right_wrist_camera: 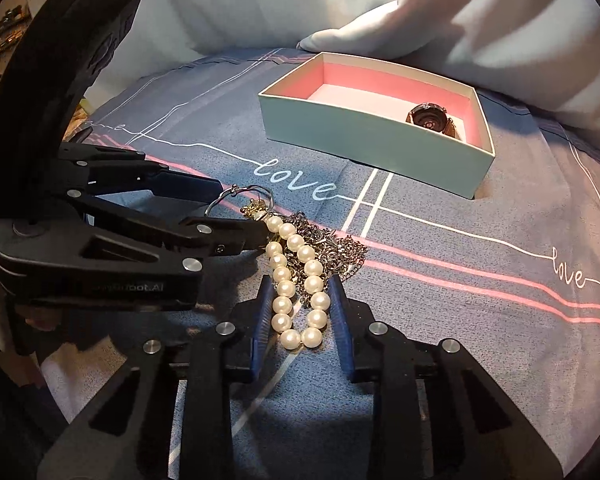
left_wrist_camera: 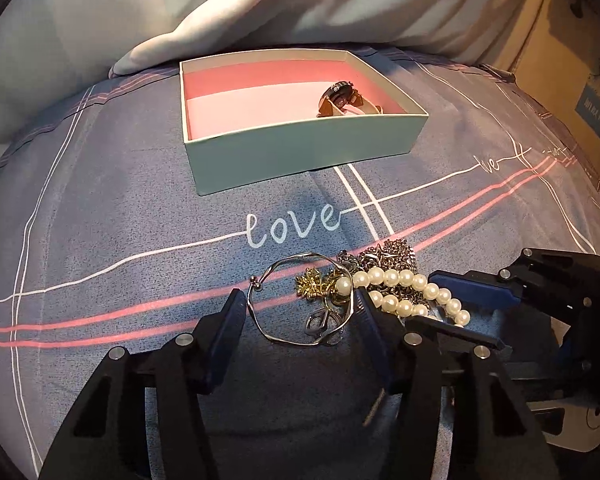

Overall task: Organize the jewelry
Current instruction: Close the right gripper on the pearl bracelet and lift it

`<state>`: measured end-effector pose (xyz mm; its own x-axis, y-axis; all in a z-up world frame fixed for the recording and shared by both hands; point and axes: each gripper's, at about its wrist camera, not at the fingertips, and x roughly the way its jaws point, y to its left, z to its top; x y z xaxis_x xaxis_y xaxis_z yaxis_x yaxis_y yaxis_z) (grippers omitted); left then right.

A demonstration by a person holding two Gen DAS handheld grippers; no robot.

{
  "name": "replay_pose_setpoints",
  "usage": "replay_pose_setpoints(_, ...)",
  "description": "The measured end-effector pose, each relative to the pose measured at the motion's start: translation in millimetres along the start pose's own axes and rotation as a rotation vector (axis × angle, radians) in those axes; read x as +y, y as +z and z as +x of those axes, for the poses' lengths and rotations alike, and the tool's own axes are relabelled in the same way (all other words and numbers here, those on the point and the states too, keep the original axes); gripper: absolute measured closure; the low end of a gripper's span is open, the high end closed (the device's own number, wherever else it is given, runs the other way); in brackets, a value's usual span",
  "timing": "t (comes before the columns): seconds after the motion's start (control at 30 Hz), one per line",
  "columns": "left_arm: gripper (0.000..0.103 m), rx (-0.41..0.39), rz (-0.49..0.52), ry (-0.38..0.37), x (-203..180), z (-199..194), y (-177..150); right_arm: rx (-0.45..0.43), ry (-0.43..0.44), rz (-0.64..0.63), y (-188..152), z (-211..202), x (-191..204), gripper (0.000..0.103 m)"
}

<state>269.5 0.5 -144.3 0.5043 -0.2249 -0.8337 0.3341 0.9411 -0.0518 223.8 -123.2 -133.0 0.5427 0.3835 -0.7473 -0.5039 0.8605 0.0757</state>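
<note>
Two grippers stood low over one tangled heap of jewelry at the near edge of the bedspread (left_wrist_camera: 120, 184). The left gripper (left_wrist_camera: 300, 312) was part open, its jaws bracketing the silver bangle (left_wrist_camera: 300, 300); the left pad sat just beside the bangle's ball end, and contact on the right could not be confirmed. The right gripper (right_wrist_camera: 300, 308) was narrowed around the pearl bracelet (right_wrist_camera: 296, 280), both pads just beside the doubled strand; whether they pressed could not be told. Grey chain (right_wrist_camera: 336, 246) and a gold charm (left_wrist_camera: 316, 286) lay knotted against both pieces. Beyond, toward the pillow (left_wrist_camera: 204, 28), the open box (left_wrist_camera: 300, 148) held a watch (left_wrist_camera: 338, 98) in its right far corner. In my judgement, each piece should be gripped firmly on its own strand, then drawn apart slowly, so the chain does not ride along to the box.
</note>
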Motion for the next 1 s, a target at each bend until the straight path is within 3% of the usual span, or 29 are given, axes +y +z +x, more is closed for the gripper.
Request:
replay_pose_setpoints(0.2,0.049,-0.014,-0.011,0.000,0,-7,4,-0.045,-0.017,0.020,3,-17,-7,0.075)
replay_pose_setpoints(0.27,0.049,-0.022,-0.010,-0.004,-1,-10,6,-0.054,-0.018,0.029,3,-23,-10,0.088)
replay_pose_setpoints(0.63,0.051,-0.019,-0.003,0.002,-4,-11,7,0.021,-0.002,0.073,-5,-13,-15,0.088)
replay_pose_setpoints(0.7,0.051,-0.019,-0.006,0.014,-3,-10,6,0.030,-0.031,0.063,-8,-8,-15,0.079)
replay_pose_setpoints(0.83,0.040,0.005,0.006,0.025,-2,-1,7,0.048,-0.035,0.059,-11,1,-16,0.079)
replay_pose_setpoints(1.0,0.035,0.021,0.022,0.034,-2,11,13,0.049,-0.064,0.011,-8,3,-9,0.084)
